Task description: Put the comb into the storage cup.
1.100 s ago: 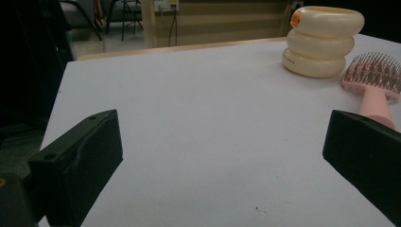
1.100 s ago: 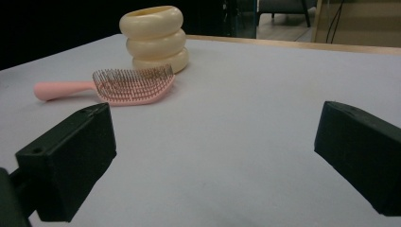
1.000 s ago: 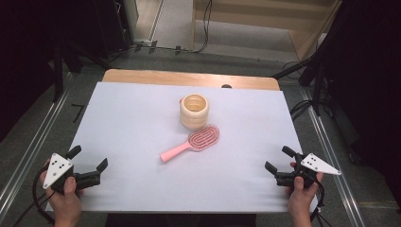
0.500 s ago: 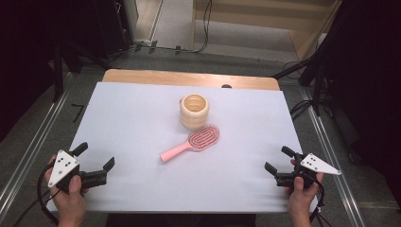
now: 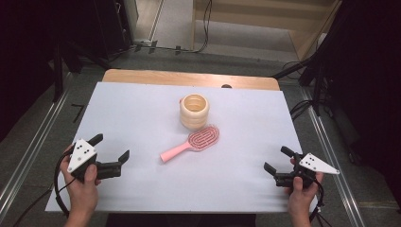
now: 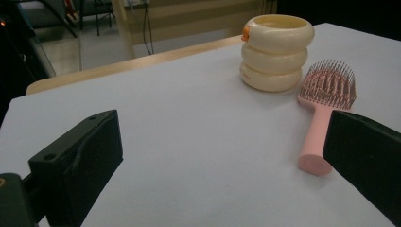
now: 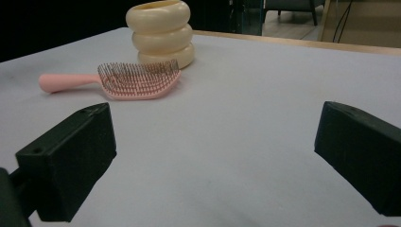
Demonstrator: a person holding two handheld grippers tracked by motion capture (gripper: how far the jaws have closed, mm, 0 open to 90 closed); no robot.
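A pink hairbrush (image 5: 191, 144) (image 6: 324, 101) (image 7: 127, 78) lies bristles up near the middle of the white table cover (image 5: 142, 118), its handle pointing toward the front left. Right behind its head stands a cream ribbed cup (image 5: 194, 110) (image 6: 276, 52) (image 7: 161, 33). My left gripper (image 5: 110, 148) (image 6: 222, 161) is open near the front left, aimed at the brush, well short of it. At the front right, my right gripper (image 5: 278, 160) (image 7: 217, 161) is open too, with nothing between its jaws.
A wooden table edge (image 5: 189, 78) runs along the back of the cover. Metal rails (image 5: 28, 156) flank the table on both sides, and cables (image 5: 302, 106) lie on the floor at the right.
My left gripper has moved forward and to the right, toward the brush. The right gripper has stayed where it was.
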